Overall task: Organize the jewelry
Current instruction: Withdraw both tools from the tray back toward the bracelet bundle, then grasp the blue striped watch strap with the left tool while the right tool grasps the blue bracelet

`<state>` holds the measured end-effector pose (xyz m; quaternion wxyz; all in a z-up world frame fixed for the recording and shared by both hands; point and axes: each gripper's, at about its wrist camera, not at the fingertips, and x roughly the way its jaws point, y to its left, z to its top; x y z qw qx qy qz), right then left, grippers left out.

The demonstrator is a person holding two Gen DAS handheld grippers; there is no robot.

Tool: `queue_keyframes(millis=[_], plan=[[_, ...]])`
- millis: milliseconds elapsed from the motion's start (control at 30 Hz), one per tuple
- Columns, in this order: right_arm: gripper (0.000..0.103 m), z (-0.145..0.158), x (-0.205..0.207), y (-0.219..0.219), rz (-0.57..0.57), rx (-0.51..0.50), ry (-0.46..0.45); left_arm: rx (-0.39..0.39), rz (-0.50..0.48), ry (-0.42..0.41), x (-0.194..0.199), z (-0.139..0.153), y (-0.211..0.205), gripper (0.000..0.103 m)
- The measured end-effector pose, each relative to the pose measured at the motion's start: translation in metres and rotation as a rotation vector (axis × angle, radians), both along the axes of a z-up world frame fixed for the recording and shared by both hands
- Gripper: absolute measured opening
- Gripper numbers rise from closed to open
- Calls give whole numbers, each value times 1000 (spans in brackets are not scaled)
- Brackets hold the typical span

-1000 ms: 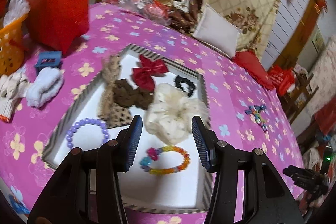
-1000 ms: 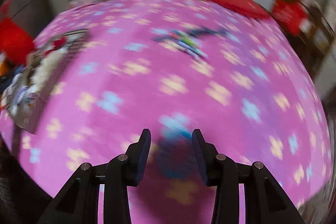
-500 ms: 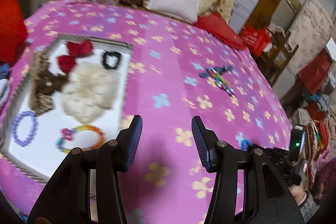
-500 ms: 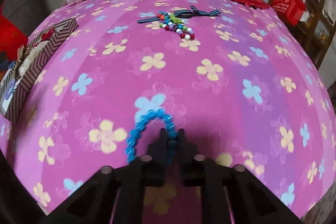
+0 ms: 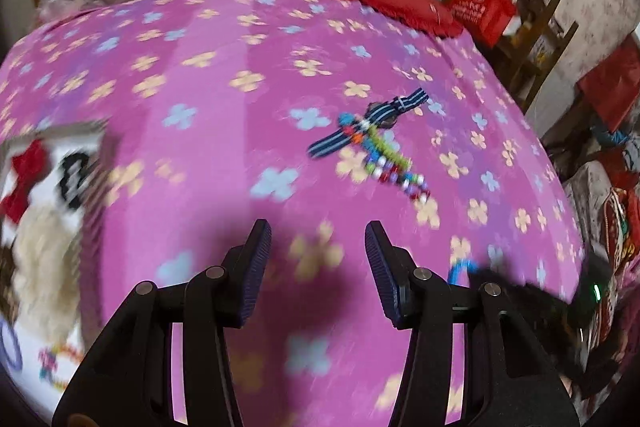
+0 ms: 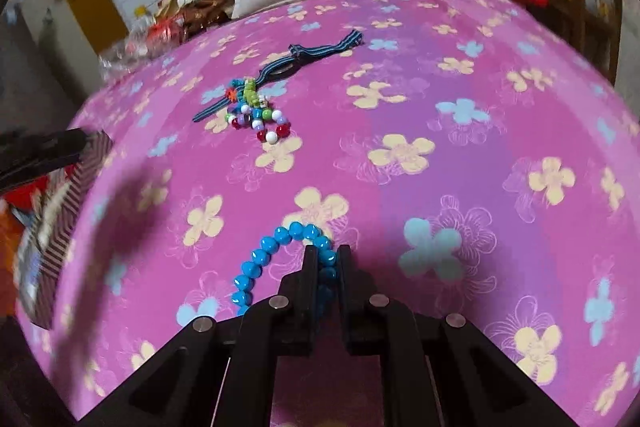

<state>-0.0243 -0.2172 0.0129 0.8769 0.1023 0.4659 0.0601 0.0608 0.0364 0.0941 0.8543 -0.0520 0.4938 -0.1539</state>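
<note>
Partway through: right claw [image 6: 325, 258] pinching blue bead bracelet [image 6: 264, 259] low on the counter [image 6: 440, 99], left claw [image 5: 318, 259] spread and empty, mixed beads [image 5: 384, 163] and striped strap [image 5: 372, 125] at one o'clock unsorted, tray [image 5: 60, 163] at nine o'clock partly filled

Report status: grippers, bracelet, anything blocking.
Right gripper shut on blue round-bead bracelet. Left gripper open, empty, above pink floral cloth. Striped strap with multicoloured beads lies ahead; nothing blocking.
</note>
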Motion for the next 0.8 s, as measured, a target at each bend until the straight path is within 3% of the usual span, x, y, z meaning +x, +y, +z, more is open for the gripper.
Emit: queue_keyframes(millis=[300,633,733,800], plan=[[9,0,4,-2,32,28,16,150,-176,42,102,-26,-107,48],[17,0,4,2,65,8,6,325,-309,8,136,-62,-159,48],[17,0,2,7,77,-21,-9,332,-313,9,138,-62,-160,48],[17,1,1,10,82,-42,-20,373,-282,-7,137,-62,-160,30]])
